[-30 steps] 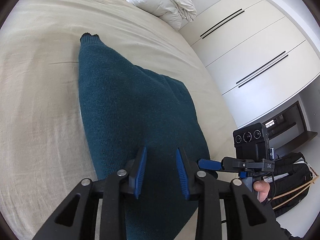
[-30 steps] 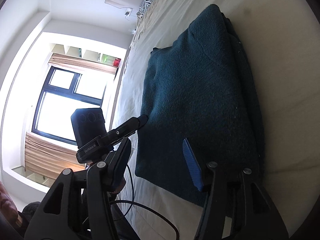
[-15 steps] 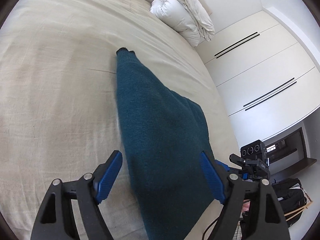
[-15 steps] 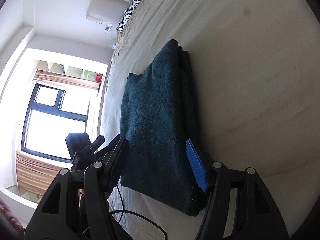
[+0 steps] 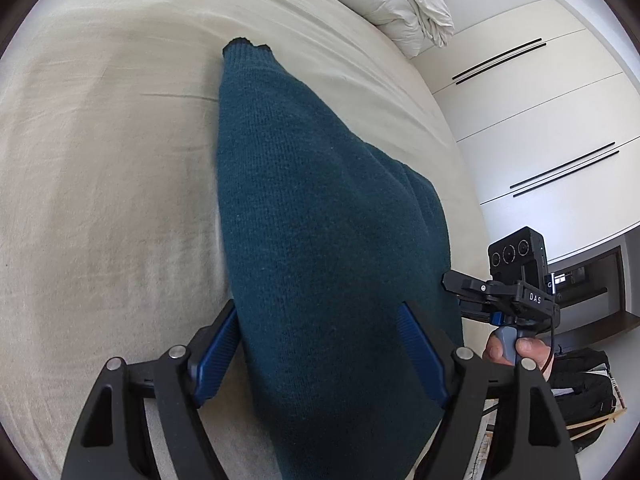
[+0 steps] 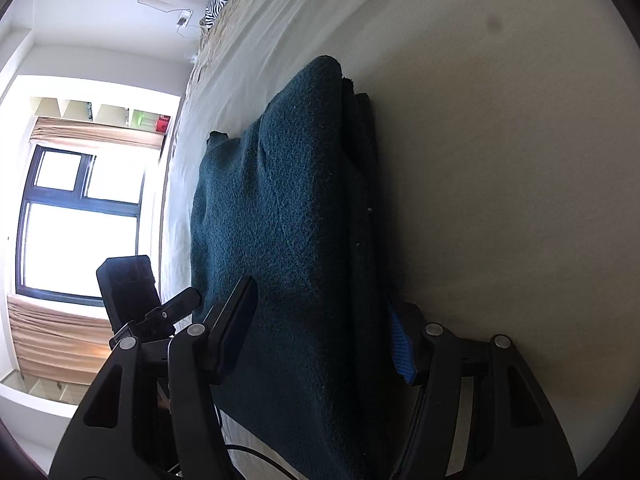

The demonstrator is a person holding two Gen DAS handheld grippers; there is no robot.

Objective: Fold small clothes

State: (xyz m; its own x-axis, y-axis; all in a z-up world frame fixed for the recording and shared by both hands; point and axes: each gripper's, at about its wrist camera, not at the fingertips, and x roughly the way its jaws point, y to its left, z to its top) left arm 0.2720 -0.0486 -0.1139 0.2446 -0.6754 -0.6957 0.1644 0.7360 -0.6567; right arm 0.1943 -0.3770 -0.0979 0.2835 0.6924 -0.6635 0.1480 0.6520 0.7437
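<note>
Since half a second ago we have brought both grippers closer over the sweater (image 5: 320, 248), which fills the middle of both frames on the bed (image 5: 100, 200). Our left gripper (image 5: 320, 348) has its jaws wide, straddling the near edge. Our right gripper (image 6: 324, 328) is also wide, one finger either side of the folded stack. A duvet (image 5: 392, 0) sits upper right.
</note>
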